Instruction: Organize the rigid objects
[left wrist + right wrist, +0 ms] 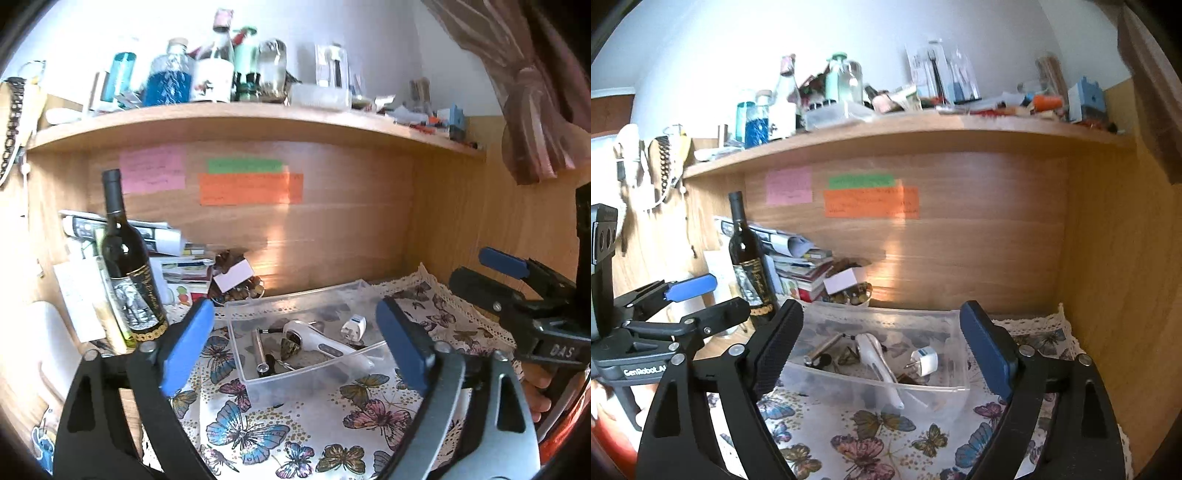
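A clear plastic box (258,384) (945,317) sits on the butterfly cloth. It holds a white handheld device (325,341) (877,360), a white plug adapter (354,325) (924,361), a metal cylinder (257,349) (822,349) and small dark pieces. My left gripper (295,347) is open and empty, above the cloth just in front of the box. My right gripper (882,354) is open and empty, also in front of the box. Each gripper shows at the edge of the other's view, the right one (517,280) and the left one (683,299).
A dark wine bottle (129,266) (750,266) stands at the left beside a pile of papers and books (798,262). A bowl of small brown things (240,284) (849,291) sits behind the box. A cluttered shelf (236,122) runs overhead. Wooden walls close the back and right.
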`<control>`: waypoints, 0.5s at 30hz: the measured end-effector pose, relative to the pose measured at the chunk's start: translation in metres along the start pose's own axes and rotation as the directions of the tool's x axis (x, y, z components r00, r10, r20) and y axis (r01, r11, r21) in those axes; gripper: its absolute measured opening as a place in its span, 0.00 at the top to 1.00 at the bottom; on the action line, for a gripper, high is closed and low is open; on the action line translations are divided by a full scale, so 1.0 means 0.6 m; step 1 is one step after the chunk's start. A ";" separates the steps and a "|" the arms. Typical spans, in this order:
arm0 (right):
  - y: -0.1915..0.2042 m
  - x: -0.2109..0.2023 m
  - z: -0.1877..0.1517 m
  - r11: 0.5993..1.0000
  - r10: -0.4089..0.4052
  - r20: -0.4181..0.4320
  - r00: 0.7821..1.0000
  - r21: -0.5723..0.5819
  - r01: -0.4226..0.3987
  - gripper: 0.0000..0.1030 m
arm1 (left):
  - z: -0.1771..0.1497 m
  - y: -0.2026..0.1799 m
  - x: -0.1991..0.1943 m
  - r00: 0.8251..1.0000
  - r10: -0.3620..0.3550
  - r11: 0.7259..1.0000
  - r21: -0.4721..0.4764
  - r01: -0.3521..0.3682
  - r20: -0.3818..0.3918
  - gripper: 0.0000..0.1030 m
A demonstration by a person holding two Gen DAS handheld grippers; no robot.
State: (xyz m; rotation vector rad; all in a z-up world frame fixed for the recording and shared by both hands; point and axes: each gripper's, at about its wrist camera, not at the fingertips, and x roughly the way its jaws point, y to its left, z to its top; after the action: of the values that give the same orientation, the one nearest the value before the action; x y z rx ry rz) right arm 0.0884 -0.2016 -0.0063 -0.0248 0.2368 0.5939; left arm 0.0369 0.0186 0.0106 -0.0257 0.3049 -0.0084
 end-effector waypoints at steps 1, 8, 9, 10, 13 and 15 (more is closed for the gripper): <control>0.002 -0.004 -0.002 1.000 -0.005 0.009 1.000 -0.002 0.005 0.04 | -0.001 0.000 -0.005 1.000 0.003 1.000 -0.002 -0.003 0.005 0.06; 0.012 -0.031 -0.007 1.000 0.001 0.033 0.999 0.009 -0.002 0.00 | -0.008 0.004 -0.034 0.999 0.010 1.000 -0.021 -0.009 0.030 0.01; 0.013 -0.032 -0.008 1.000 0.000 0.034 0.999 0.010 0.000 0.00 | -0.008 0.004 -0.035 0.999 0.009 1.000 -0.021 -0.008 0.031 0.01; 0.014 -0.034 -0.010 1.000 -0.001 0.034 0.999 0.010 0.001 0.00 | -0.008 0.005 -0.036 0.999 0.009 1.000 -0.022 -0.008 0.032 0.01; 0.015 -0.034 -0.012 1.000 0.000 0.032 1.000 0.014 0.000 0.00 | -0.009 0.004 -0.038 0.999 0.009 1.000 -0.020 -0.009 0.034 0.01; 0.016 -0.034 -0.012 1.000 -0.002 0.032 0.999 0.016 0.002 0.00 | -0.009 0.002 -0.039 0.999 0.013 1.000 -0.018 -0.012 0.035 0.01</control>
State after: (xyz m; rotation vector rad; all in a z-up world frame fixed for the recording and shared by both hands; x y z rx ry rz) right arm 0.0654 -0.2058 -0.0083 0.0003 0.2106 0.5901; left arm 0.0126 0.0200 0.0123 -0.0418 0.2699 0.0072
